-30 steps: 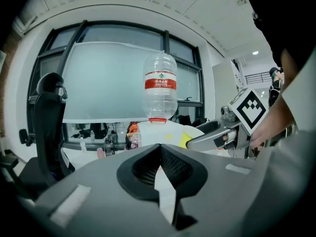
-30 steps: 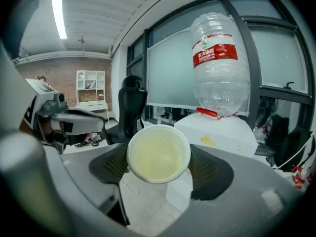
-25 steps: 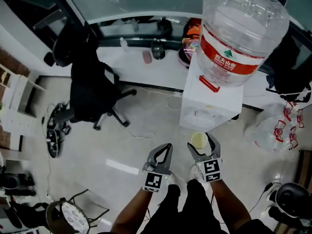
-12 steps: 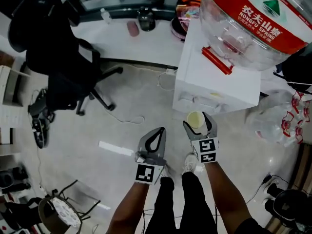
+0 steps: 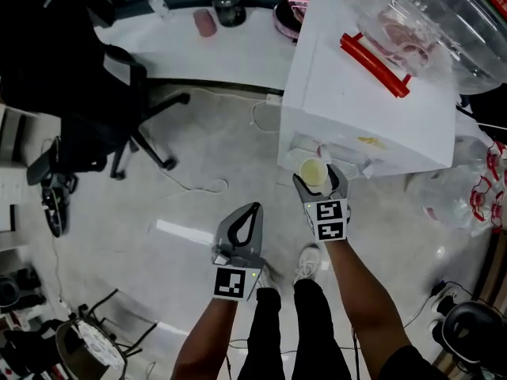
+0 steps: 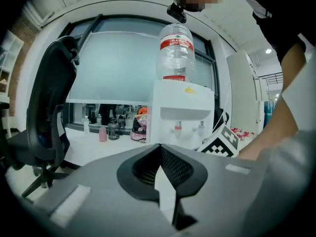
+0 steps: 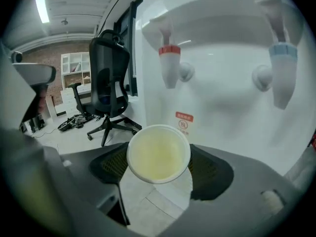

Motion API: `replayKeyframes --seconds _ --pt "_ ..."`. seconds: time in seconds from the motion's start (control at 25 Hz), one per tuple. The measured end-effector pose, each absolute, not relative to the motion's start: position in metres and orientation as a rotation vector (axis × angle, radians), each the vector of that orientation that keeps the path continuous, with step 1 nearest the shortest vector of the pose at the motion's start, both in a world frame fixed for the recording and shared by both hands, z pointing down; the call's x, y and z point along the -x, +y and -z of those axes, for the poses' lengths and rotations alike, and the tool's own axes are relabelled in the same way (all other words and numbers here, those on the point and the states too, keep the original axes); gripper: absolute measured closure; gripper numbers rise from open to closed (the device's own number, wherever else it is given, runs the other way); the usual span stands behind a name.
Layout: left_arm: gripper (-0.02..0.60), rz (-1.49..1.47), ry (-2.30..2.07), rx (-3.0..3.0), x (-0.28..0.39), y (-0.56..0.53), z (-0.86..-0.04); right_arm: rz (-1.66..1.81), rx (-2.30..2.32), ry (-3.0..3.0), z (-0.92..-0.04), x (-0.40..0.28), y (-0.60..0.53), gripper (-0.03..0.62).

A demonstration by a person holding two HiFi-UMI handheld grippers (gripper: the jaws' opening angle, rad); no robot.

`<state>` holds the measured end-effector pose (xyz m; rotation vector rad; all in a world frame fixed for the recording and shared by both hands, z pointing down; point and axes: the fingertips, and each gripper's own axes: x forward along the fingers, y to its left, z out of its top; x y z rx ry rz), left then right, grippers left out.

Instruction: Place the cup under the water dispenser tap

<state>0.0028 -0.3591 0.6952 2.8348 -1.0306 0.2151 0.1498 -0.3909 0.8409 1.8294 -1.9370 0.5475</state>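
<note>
Paper cup [image 7: 159, 153], pale yellow inside, is pinched upright btwn the jaws of the right gripper [image 5: 320, 182], just in front of the white water dispenser [image 5: 356, 125]. It sits lower than the red tap [image 7: 169, 63] & blue tap [image 7: 283, 68], nearer the red. Cup's base is hidden by the jaws. Left gripper [image 5: 247, 212] has jaws pressed together on nothing, apart over the floor [image 5: 198, 212]. Water bottle [image 5: 428, 22] on top is cut off at the frame edge.

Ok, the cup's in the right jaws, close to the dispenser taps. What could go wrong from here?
1. The cup sits low, roughly in line with the red tap. With the blue tap alongside, drifting could leave it between spouts.
2. Its rim could knock the red tap or the dispenser front going in.
3. The right gripper holds the cup by its wall, so squeezing harder might crush it.
</note>
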Motion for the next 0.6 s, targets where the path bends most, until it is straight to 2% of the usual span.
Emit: replayKeyframes --seconds 0.6 --pt "0.563 -0.287 -1.071 -2.789 0.001 -0.350 -0.727 -0.589 -1.865 -1.859 -0.878 -0.166 -0.426 0.221"
